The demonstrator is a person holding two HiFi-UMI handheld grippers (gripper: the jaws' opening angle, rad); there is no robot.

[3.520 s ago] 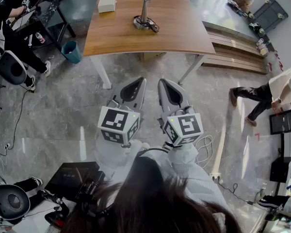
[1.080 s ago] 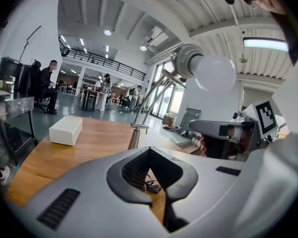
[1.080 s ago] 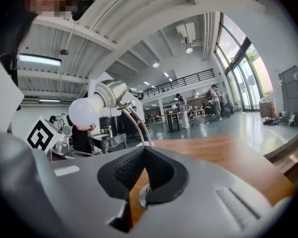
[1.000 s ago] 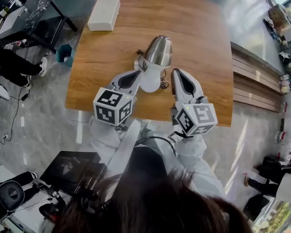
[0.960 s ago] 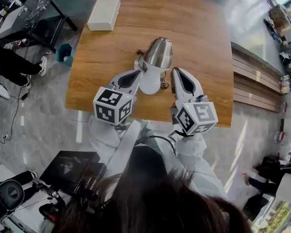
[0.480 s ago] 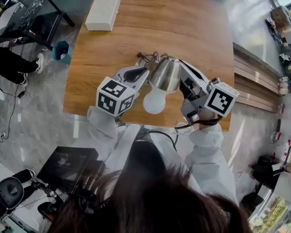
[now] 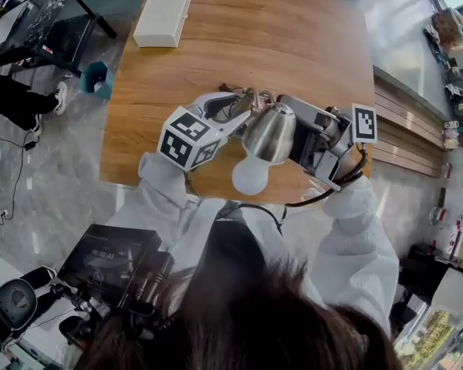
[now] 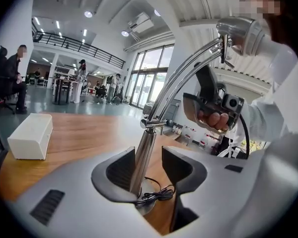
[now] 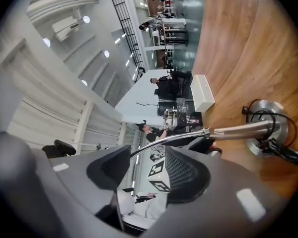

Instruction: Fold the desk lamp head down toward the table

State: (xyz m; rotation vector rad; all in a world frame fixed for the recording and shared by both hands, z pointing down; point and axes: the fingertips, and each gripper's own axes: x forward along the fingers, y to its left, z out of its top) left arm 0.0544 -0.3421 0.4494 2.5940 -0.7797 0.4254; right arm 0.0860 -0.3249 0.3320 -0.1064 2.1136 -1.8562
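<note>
The chrome desk lamp stands on the wooden table (image 7: 293, 29), its shade (image 7: 270, 133) and white bulb (image 7: 251, 174) pointing toward me. My left gripper (image 7: 230, 105) straddles the upright post (image 8: 141, 157) just above the round base (image 8: 148, 205). Its jaws are opening: the post lies against the left one, with a gap to the right one. My right gripper (image 7: 297, 126), rolled on its side, sits behind the shade. Its jaws are opening too, with the thin curved arm (image 9: 179, 138) running between them untouched. In the left gripper view the shade (image 8: 241, 31) hangs high at right.
A white box (image 7: 162, 15) lies at the table's far left corner. The lamp's black cable (image 8: 156, 195) is bunched at the base. Beside the table's left edge stand a blue bin (image 7: 95, 79) and dark desks; wooden benches (image 7: 405, 122) line the right.
Both grippers, shut a second ago in front of the lamp, have moved in. The left went to the post; the right rolled sideways behind the shade. Both now stand wide.
</note>
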